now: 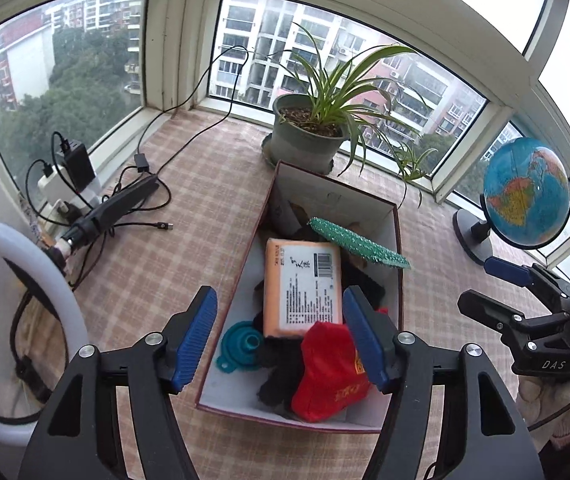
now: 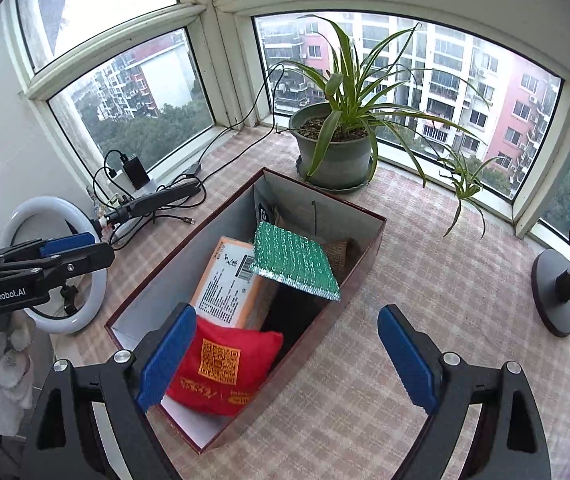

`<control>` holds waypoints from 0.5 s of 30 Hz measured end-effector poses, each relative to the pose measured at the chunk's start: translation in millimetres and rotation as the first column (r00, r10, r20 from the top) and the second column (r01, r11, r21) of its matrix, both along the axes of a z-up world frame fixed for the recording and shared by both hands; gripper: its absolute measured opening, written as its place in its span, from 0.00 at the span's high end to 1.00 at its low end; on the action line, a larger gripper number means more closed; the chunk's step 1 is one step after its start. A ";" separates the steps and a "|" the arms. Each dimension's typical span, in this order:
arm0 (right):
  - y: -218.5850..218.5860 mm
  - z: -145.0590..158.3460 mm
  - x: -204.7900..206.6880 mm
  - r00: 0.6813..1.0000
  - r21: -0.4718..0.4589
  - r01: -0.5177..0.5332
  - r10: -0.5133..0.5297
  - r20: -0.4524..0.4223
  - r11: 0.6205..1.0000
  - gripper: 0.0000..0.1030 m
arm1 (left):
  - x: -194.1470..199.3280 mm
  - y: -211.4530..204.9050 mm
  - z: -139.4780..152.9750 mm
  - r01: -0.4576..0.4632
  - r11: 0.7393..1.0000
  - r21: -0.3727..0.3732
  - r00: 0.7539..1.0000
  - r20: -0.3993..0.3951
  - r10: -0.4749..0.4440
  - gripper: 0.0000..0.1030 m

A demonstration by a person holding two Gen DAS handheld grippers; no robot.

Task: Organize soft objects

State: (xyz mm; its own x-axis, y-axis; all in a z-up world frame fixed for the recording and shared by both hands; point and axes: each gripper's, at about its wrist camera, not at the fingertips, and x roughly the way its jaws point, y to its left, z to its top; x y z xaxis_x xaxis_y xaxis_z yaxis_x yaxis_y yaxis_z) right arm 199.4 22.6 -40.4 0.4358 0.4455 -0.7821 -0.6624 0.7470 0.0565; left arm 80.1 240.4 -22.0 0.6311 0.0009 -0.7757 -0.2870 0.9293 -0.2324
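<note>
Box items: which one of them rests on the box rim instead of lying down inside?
The green sponge. It leans with one edge on the right wall of the box, tilted above the orange pack. The red pouch lies inside.

Checked cloth over the window-side table

On it rest an open cardboard box, a potted plant just behind the box, a globe on its stand to the right, and a power strip with tangled black cables to the left.
</note>
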 end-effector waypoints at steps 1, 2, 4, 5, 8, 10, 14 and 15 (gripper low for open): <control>-4.1 0.2 -5.1 1.000 0.001 0.000 0.000 0.008 1.000 0.13 | -5.3 -4.7 -0.3 -0.007 1.000 0.005 1.000 0.003 0.007 0.37; -8.7 -0.1 -10.4 1.000 0.002 0.001 -0.001 0.013 1.000 0.13 | -10.0 -9.5 -1.0 -0.010 1.000 0.006 1.000 0.004 0.010 0.37; -16.4 -0.8 -19.6 1.000 0.005 0.003 -0.003 0.020 1.000 0.13 | -19.0 -19.7 -3.0 -0.011 1.000 0.008 1.000 0.003 0.011 0.35; -20.1 -1.3 -24.4 1.000 0.004 0.002 -0.002 0.023 1.000 0.13 | -23.1 -25.6 -3.9 -0.012 1.000 0.019 1.000 0.004 0.012 0.32; -30.8 -2.1 -39.5 0.999 -0.003 0.003 -0.003 0.045 1.000 0.13 | -36.3 -44.8 -6.8 -0.026 0.996 0.081 1.000 0.009 0.026 0.27; -38.5 -2.1 -48.8 0.998 0.003 0.001 -0.002 0.055 1.000 0.13 | -43.6 -56.2 -9.0 -0.026 0.995 0.093 1.000 0.008 0.026 0.24; -53.9 -3.6 -64.4 0.999 0.019 -0.001 0.000 0.050 1.000 0.13 | -55.2 -73.0 -11.5 -0.037 0.996 0.079 0.999 0.002 0.037 0.23; -57.6 -4.2 -66.7 0.999 0.026 -0.001 -0.001 0.042 1.000 0.13 | -57.5 -77.3 -11.5 -0.035 0.996 0.080 0.999 -0.001 0.036 0.22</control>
State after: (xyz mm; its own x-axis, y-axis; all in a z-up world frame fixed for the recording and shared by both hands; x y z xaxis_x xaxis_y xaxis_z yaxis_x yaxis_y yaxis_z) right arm 132.7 -35.0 -44.6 0.4680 0.4655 -0.7512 -0.6646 0.7456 0.0480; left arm 22.6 163.1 -33.5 0.6280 0.0856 -0.7735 -0.3205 0.9342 -0.1569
